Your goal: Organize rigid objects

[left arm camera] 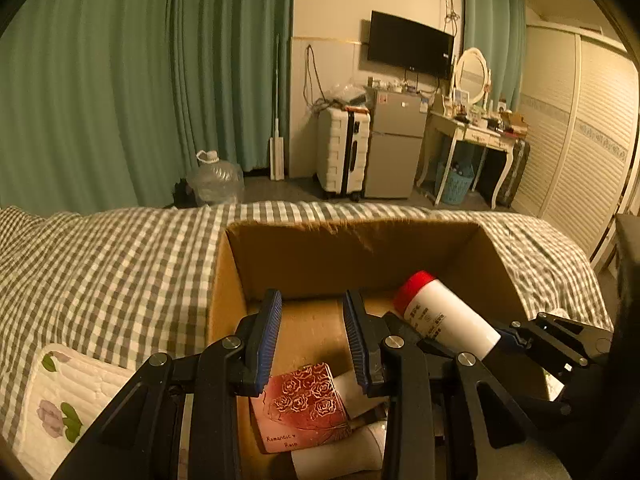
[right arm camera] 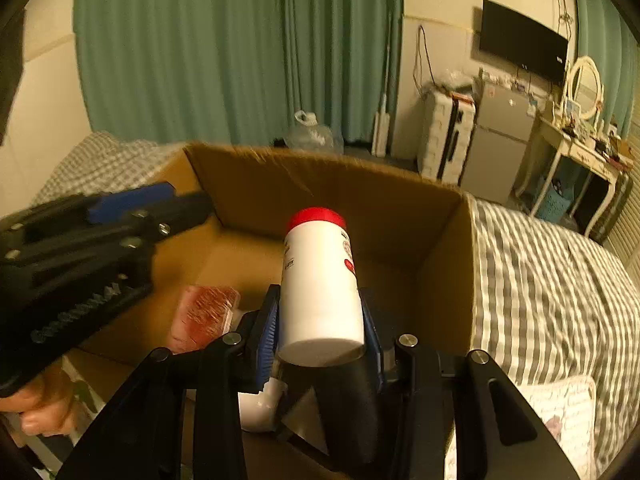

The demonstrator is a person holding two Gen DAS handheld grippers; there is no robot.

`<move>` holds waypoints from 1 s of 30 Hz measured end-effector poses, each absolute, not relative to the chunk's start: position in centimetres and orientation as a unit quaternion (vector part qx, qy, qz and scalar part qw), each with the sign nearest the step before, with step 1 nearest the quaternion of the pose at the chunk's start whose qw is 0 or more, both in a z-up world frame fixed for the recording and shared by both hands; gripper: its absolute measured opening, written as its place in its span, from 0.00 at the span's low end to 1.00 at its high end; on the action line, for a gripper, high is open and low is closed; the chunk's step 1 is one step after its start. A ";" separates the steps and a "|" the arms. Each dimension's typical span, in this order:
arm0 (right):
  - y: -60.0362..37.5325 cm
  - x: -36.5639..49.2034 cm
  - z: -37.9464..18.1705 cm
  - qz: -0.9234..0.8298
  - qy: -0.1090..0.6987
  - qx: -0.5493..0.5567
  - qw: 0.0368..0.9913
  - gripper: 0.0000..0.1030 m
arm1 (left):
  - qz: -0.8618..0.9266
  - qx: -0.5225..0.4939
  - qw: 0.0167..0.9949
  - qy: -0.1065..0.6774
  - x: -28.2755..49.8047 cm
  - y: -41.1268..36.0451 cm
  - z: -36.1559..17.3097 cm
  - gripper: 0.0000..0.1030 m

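An open cardboard box (left arm camera: 304,256) (right arm camera: 400,216) sits on a checked bedspread. My right gripper (right arm camera: 320,320) is shut on a white bottle with a red cap (right arm camera: 320,280) and holds it over the inside of the box; the bottle also shows in the left wrist view (left arm camera: 444,312). My left gripper (left arm camera: 312,336) is open and empty above the box's left side. Under it lie a pink rose-patterned box (left arm camera: 304,412) (right arm camera: 204,312) and white cylinders (left arm camera: 340,456). The left gripper shows in the right wrist view (right arm camera: 132,204) at the box's left wall.
The checked bedspread (left arm camera: 100,272) surrounds the box. A floral quilted pad (left arm camera: 60,408) lies at the near left. Beyond the bed stand a water jug (left arm camera: 216,180), a white suitcase (left arm camera: 344,152), a small fridge (left arm camera: 396,144) and a dressing table (left arm camera: 472,132).
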State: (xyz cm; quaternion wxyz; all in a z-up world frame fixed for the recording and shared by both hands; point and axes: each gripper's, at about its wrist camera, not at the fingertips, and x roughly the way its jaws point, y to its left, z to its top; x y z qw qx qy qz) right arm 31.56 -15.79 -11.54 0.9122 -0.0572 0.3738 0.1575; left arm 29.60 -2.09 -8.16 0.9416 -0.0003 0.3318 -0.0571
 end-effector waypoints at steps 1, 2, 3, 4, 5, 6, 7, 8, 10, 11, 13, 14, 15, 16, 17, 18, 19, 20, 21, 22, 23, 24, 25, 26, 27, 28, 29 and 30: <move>-15.7 31.5 -11.8 0.154 0.375 -0.064 0.912 0.35 | -0.056 -0.002 0.940 0.335 29.6 -2.1 -8.3 0.32; -15.6 31.4 -12.1 0.150 0.376 -0.079 0.911 0.35 | -0.055 -0.003 0.940 0.336 29.6 -2.1 -8.2 0.32; -15.6 31.4 -12.3 0.151 0.375 -0.085 0.911 0.35 | -0.055 -0.005 0.941 0.334 29.5 -2.1 -7.9 0.32; -15.7 31.4 -12.3 0.153 0.375 -0.084 0.910 0.35 | -0.054 -0.006 0.942 0.331 29.4 -2.2 -7.5 0.32; -15.9 31.4 -12.2 0.155 0.377 -0.080 0.910 0.36 | -0.053 -0.007 0.944 0.326 29.2 -2.1 -7.0 0.32; -16.1 31.4 -12.1 0.153 0.375 -0.078 0.911 0.36 | -0.052 -0.008 0.945 0.323 29.2 -2.0 -6.6 0.32; -16.3 31.2 -11.8 0.149 0.369 -0.077 0.914 0.36 | -0.051 -0.010 0.946 0.319 29.1 -1.9 -6.1 0.32; -16.5 31.0 -11.4 0.147 0.365 -0.076 0.916 0.36 | -0.051 -0.010 0.948 0.315 28.9 -1.9 -5.4 0.32; -16.9 30.6 -10.1 0.144 0.352 -0.068 0.922 0.43 | -0.050 -0.010 0.951 0.304 28.4 -1.7 -3.9 0.32; -17.2 30.3 -9.5 0.143 0.345 -0.065 0.925 0.48 | -0.050 -0.010 0.953 0.299 28.1 -1.6 -3.4 0.32; -17.6 29.6 -7.8 0.141 0.326 -0.060 0.933 0.50 | -0.048 -0.013 0.958 0.282 27.2 -1.4 -1.7 0.32; -17.8 29.1 -6.9 0.138 0.317 -0.058 0.937 0.51 | -0.047 -0.015 0.960 0.277 26.9 -1.2 -1.1 0.33; -18.0 28.5 -5.9 0.136 0.307 -0.052 0.941 0.51 | -0.046 -0.017 0.962 0.269 26.3 -1.0 -0.1 0.33; -18.0 28.3 -5.1 0.136 0.301 -0.047 0.943 0.54 | -0.045 -0.019 0.963 0.265 26.1 -0.9 0.5 0.33; -18.3 27.6 -3.8 0.134 0.288 -0.037 0.947 0.58 | -0.044 -0.020 0.965 0.259 25.6 -0.7 1.5 0.34; -18.4 27.1 -2.8 0.133 0.277 -0.032 0.951 0.60 | -0.043 -0.021 0.966 0.253 25.0 -0.6 2.5 0.34; -18.3 26.8 -1.8 0.132 0.270 -0.030 0.953 0.63 | -0.043 -0.021 0.968 0.248 24.6 -0.6 3.2 0.35; -18.4 26.2 -0.7 0.130 0.259 -0.028 0.957 0.66 | -0.043 -0.019 0.970 0.240 23.9 -0.6 4.2 0.38; -18.4 25.6 0.3 0.130 0.252 -0.028 0.959 0.67 | -0.042 -0.016 0.972 0.230 23.1 -0.7 5.3 0.45; -18.4 24.8 1.5 0.135 0.242 -0.028 0.960 0.69 | -0.042 -0.015 0.974 0.223 22.6 -0.6 6.0 0.46; -18.3 24.3 2.4 0.139 0.236 -0.027 0.961 0.71 | -0.041 -0.013 0.977 0.210 21.6 -0.6 7.1 0.46; -18.3 23.6 3.2 0.143 0.229 -0.027 0.963 0.72 | -0.041 -0.012 0.978 0.204 21.0 -0.6 7.7 0.46; -18.3 22.9 4.1 0.144 0.221 -0.028 0.964 0.74 | -0.041 -0.010 0.980 0.197 20.3 -0.6 8.6 0.47; -18.2 22.1 5.1 0.144 0.213 -0.028 0.966 0.76 | -0.042 -0.009 0.981 0.189 19.5 -0.6 9.5 0.52; -18.2 21.2 6.0 0.144 0.204 -0.028 0.968 0.76 | -0.042 -0.009 0.983 0.180 18.5 -0.6 10.3 0.55; -18.3 20.5 6.8 0.145 0.197 -0.027 0.969 0.79 | -0.042 -0.008 0.984 0.173 17.7 -0.5 11.0 0.55; -18.3 19.4 7.7 0.145 0.187 -0.027 0.971 0.82 | -0.040 -0.007 0.985 0.169 17.1 -0.5 11.5 0.56; -18.3 18.5 8.5 0.146 0.180 -0.027 0.973 0.84 | -0.037 -0.003 0.985 0.166 16.5 -0.5 12.1 0.57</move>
